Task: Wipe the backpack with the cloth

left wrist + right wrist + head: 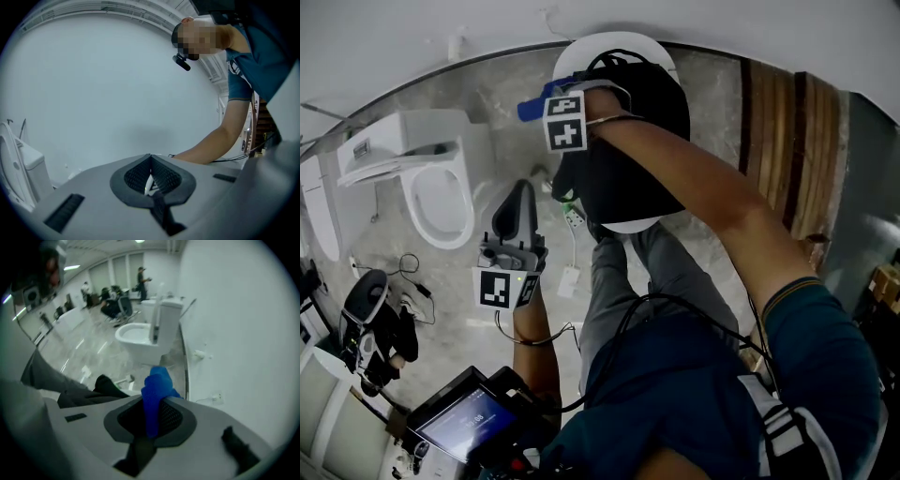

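Right gripper (pixel 152 405): fingers clamped on the blue cloth (pixel 157 385)
Left gripper (pixel 150 174): fingers closed together
Backpack (pixel 628 159): black, just beside right fingers, well apart from left fingers

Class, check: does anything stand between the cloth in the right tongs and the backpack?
Nothing visible does. The right tongs grip the blue cloth right beside the black backpack, with no object between them.
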Action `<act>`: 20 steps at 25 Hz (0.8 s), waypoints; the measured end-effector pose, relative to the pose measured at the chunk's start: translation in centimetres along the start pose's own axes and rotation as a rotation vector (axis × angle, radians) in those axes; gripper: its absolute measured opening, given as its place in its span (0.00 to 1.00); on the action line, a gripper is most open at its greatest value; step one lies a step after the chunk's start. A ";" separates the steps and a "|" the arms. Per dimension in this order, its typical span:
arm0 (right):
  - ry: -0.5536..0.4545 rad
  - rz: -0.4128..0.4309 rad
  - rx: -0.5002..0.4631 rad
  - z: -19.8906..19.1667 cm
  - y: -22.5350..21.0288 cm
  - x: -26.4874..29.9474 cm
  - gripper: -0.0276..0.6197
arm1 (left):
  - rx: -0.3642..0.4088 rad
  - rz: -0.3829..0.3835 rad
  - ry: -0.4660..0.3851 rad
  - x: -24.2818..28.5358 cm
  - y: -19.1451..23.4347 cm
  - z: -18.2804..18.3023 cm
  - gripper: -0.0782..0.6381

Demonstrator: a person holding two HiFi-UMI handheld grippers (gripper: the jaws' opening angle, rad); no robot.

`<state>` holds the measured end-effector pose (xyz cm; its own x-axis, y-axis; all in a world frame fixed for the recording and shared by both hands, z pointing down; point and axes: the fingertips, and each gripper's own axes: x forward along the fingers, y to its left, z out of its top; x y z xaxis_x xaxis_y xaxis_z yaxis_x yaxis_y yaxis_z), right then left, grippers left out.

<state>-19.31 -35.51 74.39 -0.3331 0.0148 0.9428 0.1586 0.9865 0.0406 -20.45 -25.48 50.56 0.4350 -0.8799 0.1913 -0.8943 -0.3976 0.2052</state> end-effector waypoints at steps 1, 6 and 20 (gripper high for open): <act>0.050 0.027 -0.094 0.5 2.1 0.6 0.12 | -0.001 0.004 -0.003 -0.1 0.1 0.0 0.12; 0.266 0.019 -0.368 0.1 10.9 3.2 0.12 | -0.001 0.014 -0.012 -0.9 0.6 0.3 0.12; 0.029 0.076 0.012 -4.3 27.7 -0.9 0.12 | -0.004 -0.014 -0.006 -1.6 0.4 0.0 0.12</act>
<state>-10.57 -8.86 76.07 -0.2939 0.0853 0.9520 0.1715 0.9846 -0.0353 -21.50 -24.23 50.30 0.4472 -0.8756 0.1824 -0.8876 -0.4093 0.2113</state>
